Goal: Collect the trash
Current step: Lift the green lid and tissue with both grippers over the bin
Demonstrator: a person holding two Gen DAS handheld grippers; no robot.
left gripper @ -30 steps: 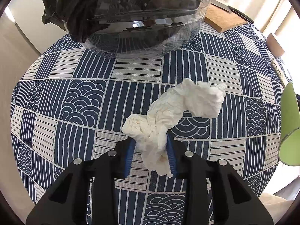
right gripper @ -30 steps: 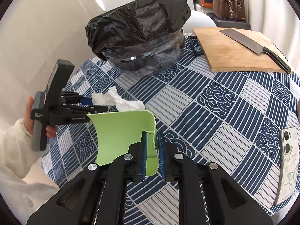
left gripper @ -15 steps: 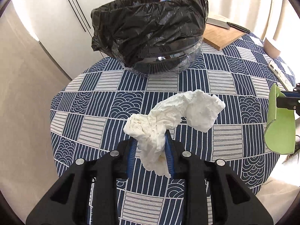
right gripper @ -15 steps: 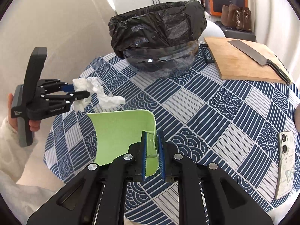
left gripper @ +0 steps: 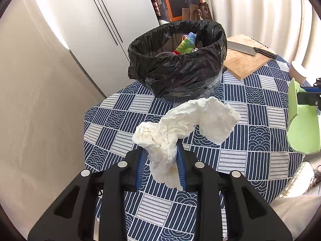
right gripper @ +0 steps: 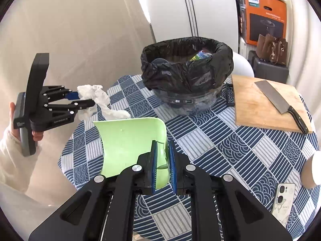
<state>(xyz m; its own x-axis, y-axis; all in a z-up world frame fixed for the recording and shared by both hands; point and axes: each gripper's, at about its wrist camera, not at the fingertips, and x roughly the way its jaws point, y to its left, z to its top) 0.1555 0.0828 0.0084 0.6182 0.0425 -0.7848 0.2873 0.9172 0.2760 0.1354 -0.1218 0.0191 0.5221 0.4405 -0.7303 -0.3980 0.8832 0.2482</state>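
Inspector: Black liner bag in the bin (left gripper: 178, 70) on your table (left gripper: 260, 140), its mouth standing wide, wrappers already inside. What is in each tool?

Operator: Green scoop (right gripper: 130, 142), white tissue (left gripper: 180, 128).

Inspector: Noted. Your right gripper (right gripper: 163, 160) is clamped on the scoop's handle; stiff plastic, it should hold firm there. Your left gripper (left gripper: 160, 166) pinches the tissue's lower end, clear above the table, short of the bin. Judged light, soft, crushable; the free end droops sideways, so grip nearer the middle.
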